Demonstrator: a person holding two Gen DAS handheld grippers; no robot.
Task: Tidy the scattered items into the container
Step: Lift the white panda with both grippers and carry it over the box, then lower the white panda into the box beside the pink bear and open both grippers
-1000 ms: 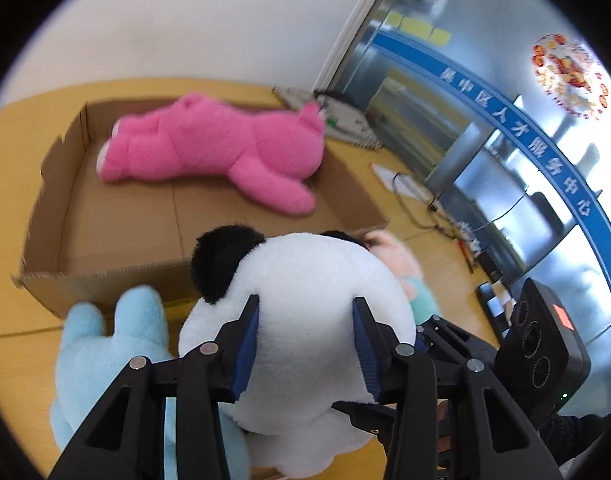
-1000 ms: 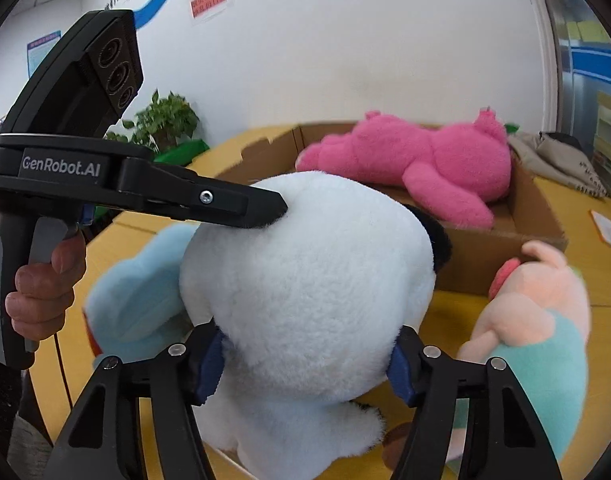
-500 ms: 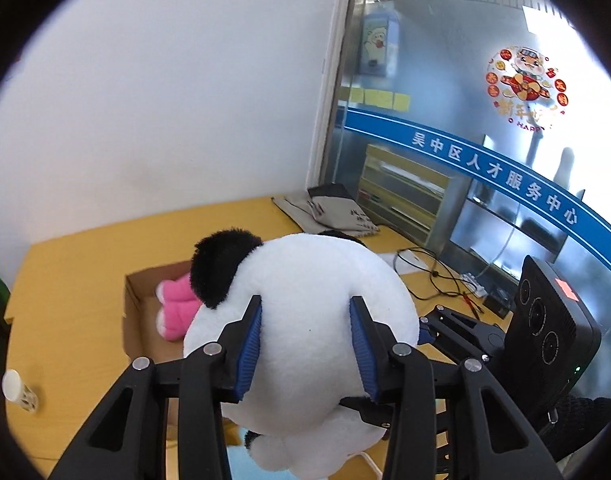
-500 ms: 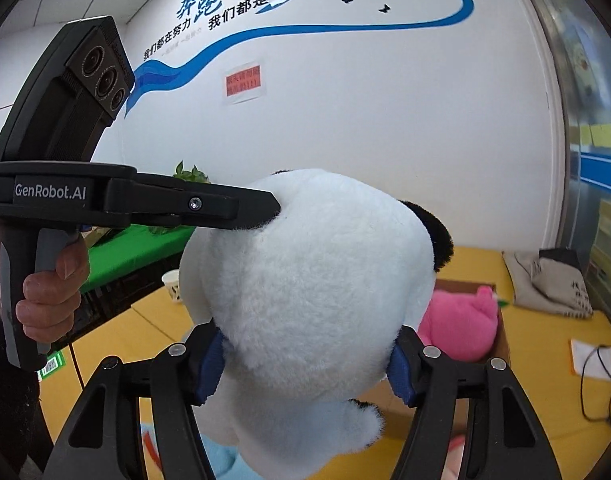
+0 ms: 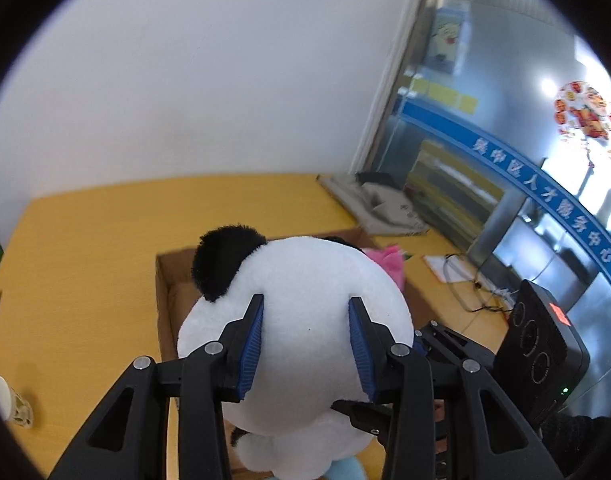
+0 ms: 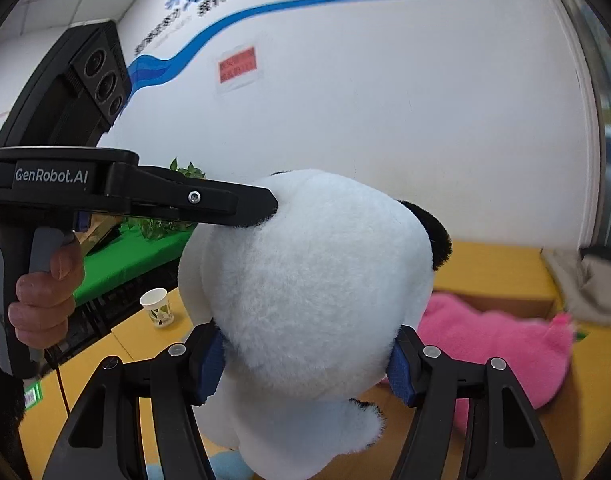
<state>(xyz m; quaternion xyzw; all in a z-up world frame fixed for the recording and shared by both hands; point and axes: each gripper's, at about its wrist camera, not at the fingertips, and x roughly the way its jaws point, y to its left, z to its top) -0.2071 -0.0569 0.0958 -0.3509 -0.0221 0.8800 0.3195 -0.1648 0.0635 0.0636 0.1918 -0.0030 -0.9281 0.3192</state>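
A white plush panda (image 5: 305,292) with black ears hangs in the air, held from two sides. My left gripper (image 5: 305,340) is shut on its head from above. My right gripper (image 6: 309,356) is shut on its head from the side (image 6: 317,280). Below it stands the open cardboard box (image 5: 163,280) on the yellow table, with a pink plush toy (image 6: 497,344) lying inside. A light blue plush (image 5: 345,472) shows just under the panda in both views.
A paper cup (image 6: 157,307) stands on the table to the left, also in the left wrist view (image 5: 9,404). Folded grey cloth (image 5: 381,204) lies at the table's far right corner. Papers and cables (image 5: 461,280) lie right of the box.
Both grippers have lifted the panda off the table and carried it over the box. The box and pink plush now lie below and behind it.
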